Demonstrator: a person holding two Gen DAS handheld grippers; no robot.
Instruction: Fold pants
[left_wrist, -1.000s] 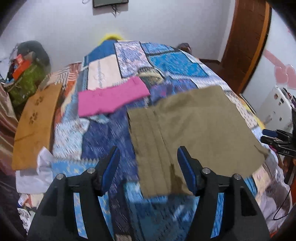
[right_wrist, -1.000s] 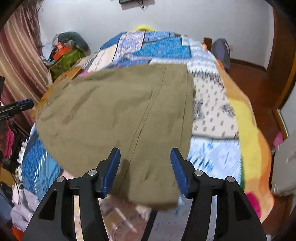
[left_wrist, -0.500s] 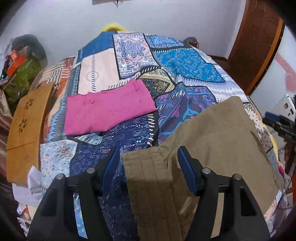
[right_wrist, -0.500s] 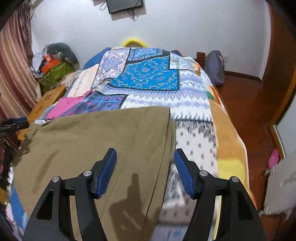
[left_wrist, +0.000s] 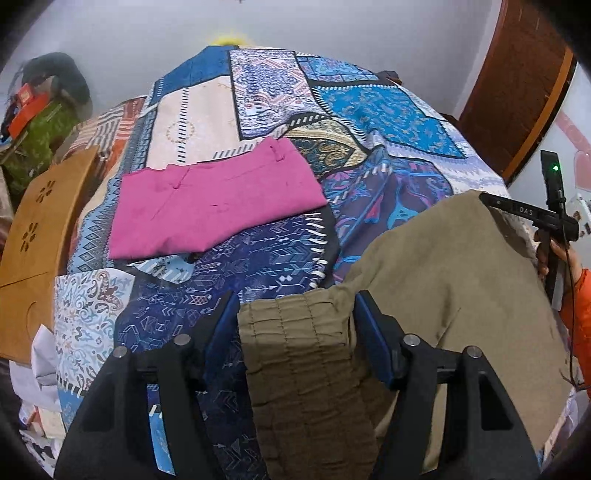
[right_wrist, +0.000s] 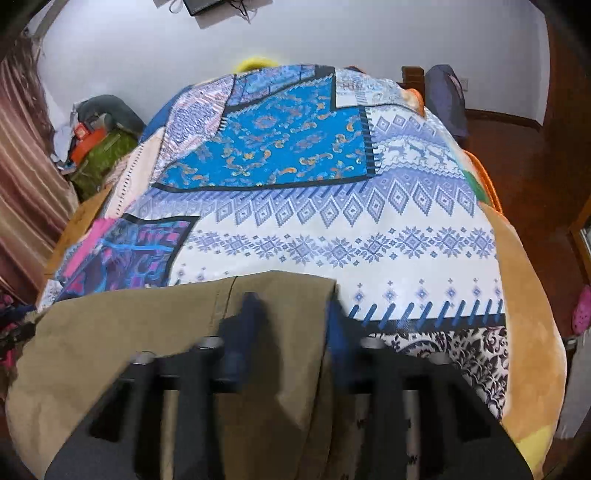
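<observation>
left claw (left_wrist: 295, 328) is standing released, its fingers spread on either side of the gathered waistband of the olive pants (left_wrist: 443, 295), the band lying between them and ungripped. right claw (right_wrist: 291, 325) is blurring with motion over the pants (right_wrist: 110, 350) near their far-right corner; whether its jaws are parted or clenched cannot be told. the pants are lying on the near part of the bed (right_wrist: 369, 229), their long axis apparently running across from one claw to the other, so each claw is nearest its own end. beyond, folded pink garment (left_wrist: 210, 206) is resting on the bedspread, well apart.
</observation>
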